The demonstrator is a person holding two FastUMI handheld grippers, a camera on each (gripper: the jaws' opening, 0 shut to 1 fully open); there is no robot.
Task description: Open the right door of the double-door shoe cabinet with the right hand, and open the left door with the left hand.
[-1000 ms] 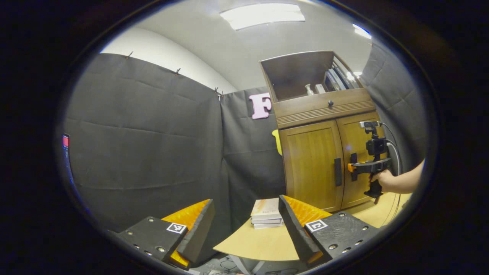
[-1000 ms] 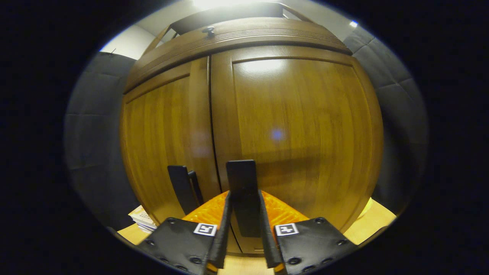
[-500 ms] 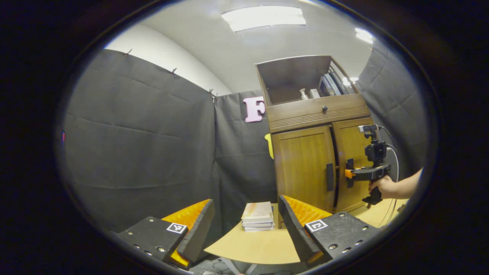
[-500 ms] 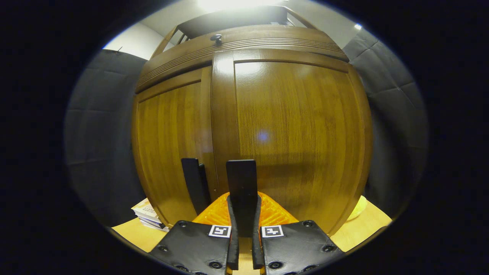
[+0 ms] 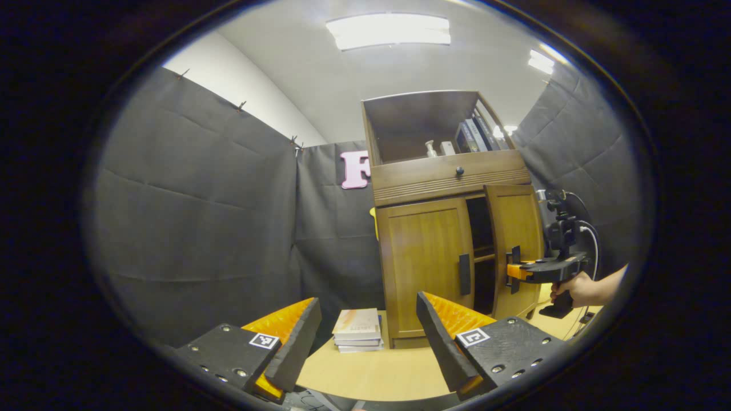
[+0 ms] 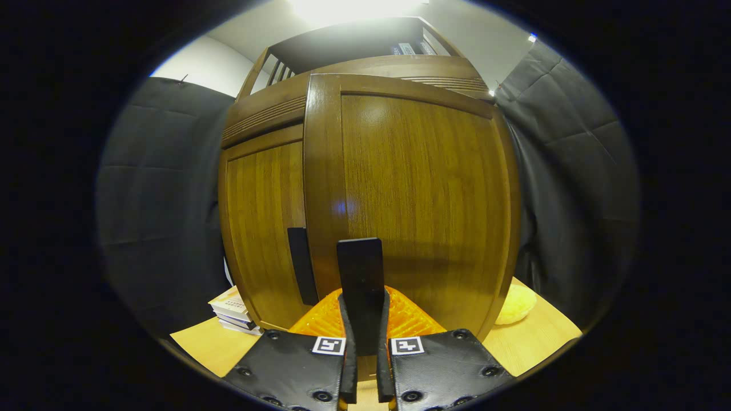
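The wooden shoe cabinet stands on the table at the right of the left gripper view. Its right door is swung partly outward, with a dark gap beside it. The left door is closed, its dark handle facing me. My right gripper is shut on the right door's dark handle, with the right door looming close and the left door behind it. That gripper also appears far off, held by a hand. My left gripper hangs open, well short of the cabinet.
A stack of books lies on the table left of the cabinet. A yellow object sits on the table at the cabinet's right. Bottles and books fill the upper shelf. Black cloth walls enclose the booth.
The right gripper closed on the right door's handle and pulled it outward; the door swung from closed to partly open. The left gripper drifted so the cabinet sits more to the left in its view.
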